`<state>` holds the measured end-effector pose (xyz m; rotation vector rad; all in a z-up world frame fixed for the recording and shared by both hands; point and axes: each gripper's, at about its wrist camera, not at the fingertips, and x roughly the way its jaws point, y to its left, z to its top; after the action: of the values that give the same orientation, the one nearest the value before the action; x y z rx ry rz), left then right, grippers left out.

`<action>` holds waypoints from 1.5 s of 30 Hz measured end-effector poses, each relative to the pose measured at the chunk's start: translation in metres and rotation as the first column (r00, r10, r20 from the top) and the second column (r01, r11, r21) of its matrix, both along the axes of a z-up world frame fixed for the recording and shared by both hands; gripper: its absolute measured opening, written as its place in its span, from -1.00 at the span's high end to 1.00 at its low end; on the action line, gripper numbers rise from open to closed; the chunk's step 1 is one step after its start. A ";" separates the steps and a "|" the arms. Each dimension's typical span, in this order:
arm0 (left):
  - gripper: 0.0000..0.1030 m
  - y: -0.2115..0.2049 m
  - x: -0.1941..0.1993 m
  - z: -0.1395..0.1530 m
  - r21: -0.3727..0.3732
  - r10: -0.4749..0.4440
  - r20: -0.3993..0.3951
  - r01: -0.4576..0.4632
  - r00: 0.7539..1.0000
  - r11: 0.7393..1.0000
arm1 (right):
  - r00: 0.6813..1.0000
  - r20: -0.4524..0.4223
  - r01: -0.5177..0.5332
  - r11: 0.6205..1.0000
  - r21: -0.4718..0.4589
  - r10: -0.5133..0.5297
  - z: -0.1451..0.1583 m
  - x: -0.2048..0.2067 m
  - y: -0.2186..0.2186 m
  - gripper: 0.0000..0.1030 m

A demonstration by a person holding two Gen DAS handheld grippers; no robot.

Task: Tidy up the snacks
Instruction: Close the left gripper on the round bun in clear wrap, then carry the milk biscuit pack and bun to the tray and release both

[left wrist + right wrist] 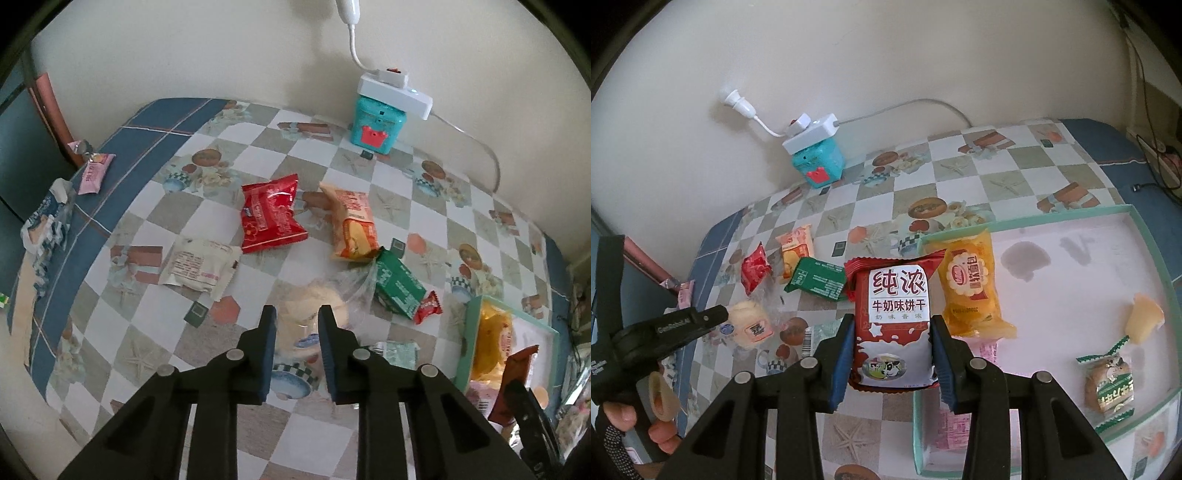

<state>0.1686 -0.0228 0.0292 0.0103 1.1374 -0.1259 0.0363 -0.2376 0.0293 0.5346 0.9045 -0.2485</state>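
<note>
My right gripper (pixel 892 354) is shut on a red-and-white milk biscuit packet (pixel 895 321) and holds it over the left edge of the green-rimmed tray (pixel 1145 236). The tray holds a yellow cake packet (pixel 971 284), a green-wrapped cookie (pixel 1110 384) and a pale wrapped sweet (pixel 1143 321). My left gripper (pixel 297 325) is open and empty above a clear-wrapped pale bun (pixel 314 306). Loose on the table lie a red packet (pixel 271 214), an orange packet (pixel 352 225), a green packet (pixel 397 284), a white packet (pixel 197 266) and a small red candy (pixel 428 306).
A teal toy box (pixel 376 123) with a white power strip (pixel 395 90) on top stands at the wall, its cable running along the table's back. A pink packet (pixel 94 173) and a blue-white packet (pixel 46 221) lie at the table's left edge.
</note>
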 end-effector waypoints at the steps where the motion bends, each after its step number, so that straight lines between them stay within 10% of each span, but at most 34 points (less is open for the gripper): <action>1: 0.55 0.001 0.000 -0.001 -0.003 0.002 -0.004 -0.002 1.000 1.000 | 1.000 0.000 0.000 1.000 0.000 0.000 0.000 0.000 0.000 0.19; 8: 0.53 0.006 0.005 -0.008 -0.028 0.010 -0.021 -0.011 1.000 1.000 | 1.000 -0.008 0.002 1.000 0.000 -0.002 -0.002 0.000 -0.001 0.19; 12: -0.18 -0.002 0.009 -0.019 -0.017 -0.013 -0.032 0.013 0.999 1.000 | 1.000 -0.024 0.012 1.000 0.003 -0.012 -0.008 0.001 -0.003 0.19; 18: -0.33 -0.025 0.011 -0.035 0.007 -0.093 -0.034 0.094 0.995 0.996 | 0.998 -0.056 0.030 1.000 0.008 -0.030 -0.021 0.002 -0.010 0.19; 32: -0.35 -0.055 0.014 -0.083 0.194 -0.161 -0.032 0.164 0.986 0.967 | 0.997 -0.071 0.026 1.000 -0.001 -0.026 -0.025 0.005 -0.009 0.19; 45: -0.36 -0.049 0.018 -0.094 0.146 -0.110 -0.046 0.116 0.993 0.983 | 0.997 -0.069 0.026 1.000 -0.001 -0.026 -0.025 0.004 -0.010 0.19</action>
<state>0.1865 -0.0720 -0.0653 0.2056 1.1819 -0.1427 0.0406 -0.2475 0.0044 0.5408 0.9655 -0.2918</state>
